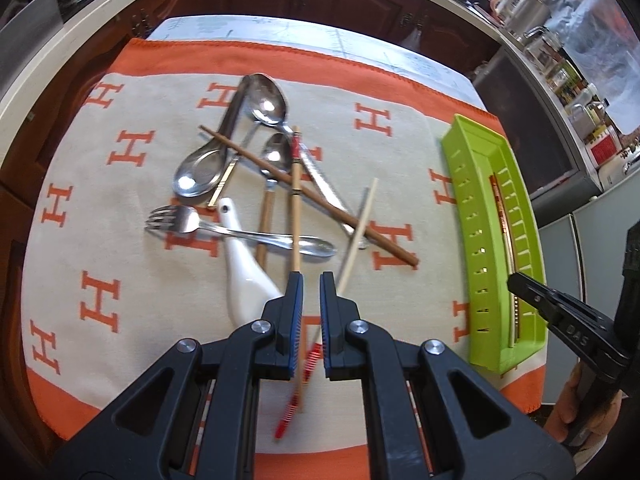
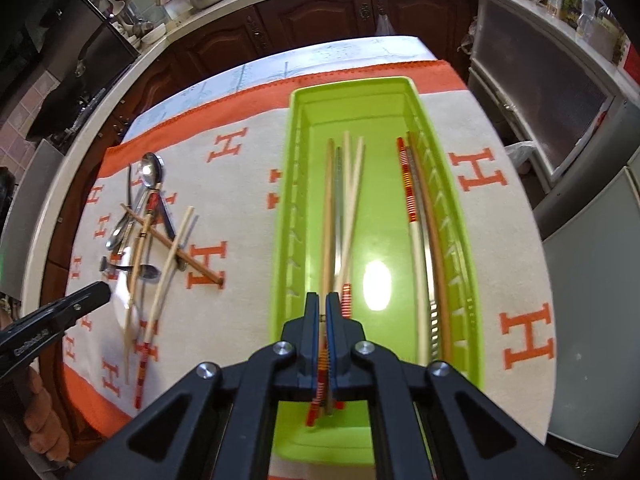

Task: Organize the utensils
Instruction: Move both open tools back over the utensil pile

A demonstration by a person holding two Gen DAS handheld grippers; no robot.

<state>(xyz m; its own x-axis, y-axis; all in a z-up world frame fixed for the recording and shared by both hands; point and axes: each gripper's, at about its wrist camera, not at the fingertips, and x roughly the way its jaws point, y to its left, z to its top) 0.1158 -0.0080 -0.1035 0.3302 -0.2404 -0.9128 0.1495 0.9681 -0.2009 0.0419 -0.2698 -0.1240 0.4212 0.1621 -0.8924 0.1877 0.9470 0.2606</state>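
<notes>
Your desk (image 1: 420,76) carries an orange-and-cream cloth (image 1: 120,248), and the green tray (image 2: 352,92) sits directly beneath your right gripper (image 2: 323,304), with several chopsticks lying lengthwise in it. That gripper's jaws are pressed together on a red-banded chopstick (image 2: 318,400); judging by this, lower its far end toward the tray floor, line it up with the others, then let go. Ahead of your left gripper (image 1: 310,284) lies the pile of spoons (image 1: 268,98), a fork (image 1: 176,220) and loose chopsticks. Its jaws stand nearly together over a pale chopstick (image 1: 360,232) with a red-striped end; whether they pinch it I cannot tell. Both hands tilt steeply downward.
</notes>
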